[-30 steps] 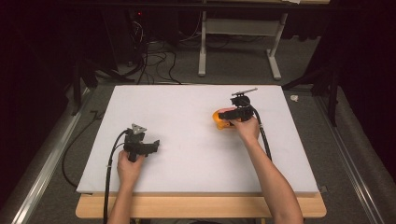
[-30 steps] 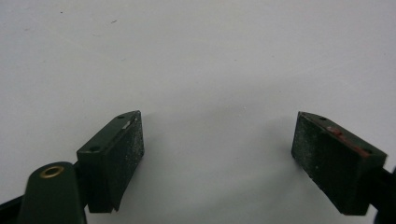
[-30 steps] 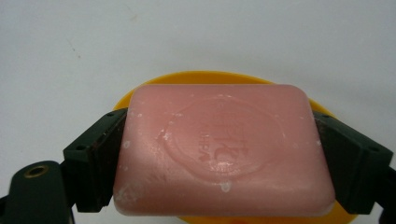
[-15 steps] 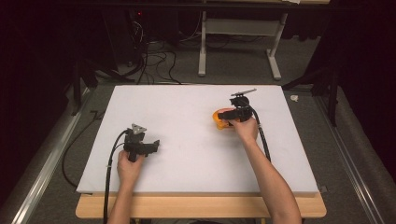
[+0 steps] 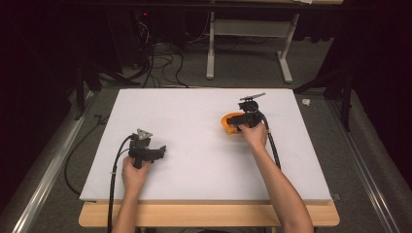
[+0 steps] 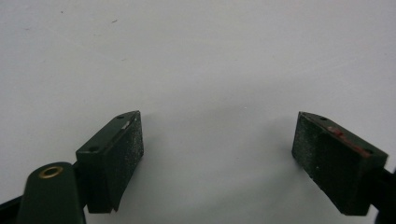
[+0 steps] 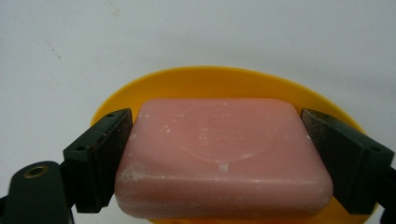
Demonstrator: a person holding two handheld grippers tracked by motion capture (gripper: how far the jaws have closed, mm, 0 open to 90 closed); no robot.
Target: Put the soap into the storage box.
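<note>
1. Left gripper (image 5: 156, 154) at about 8 o'clock on the white table (image 5: 194, 121), parked on bare surface; jaws spread wide with nothing between them, as seen in the left gripper view (image 6: 217, 154). No shift against the frames from a second ago.
2. Orange dish (image 5: 226, 124) at about 2 o'clock on the table, just left of the right hand (image 5: 255, 136), well apart from the left gripper.
3. Pink soap bar (image 7: 224, 154) lying in the orange dish (image 7: 224, 77), between both jaws of the right gripper (image 7: 219, 158); left pad (image 7: 105, 154) and right pad (image 7: 343, 158) pressed against the bar's short ends, so closed on the soap.
4. Right gripper (image 5: 233, 120) over the dish, unchanged in place from the earlier frames: no lift or carry begun.
5. Judged meaning: grasp settled, soap not yet raised out of the dish; next likely a straight lift, with slipping of the smooth bar as the risk.
</note>
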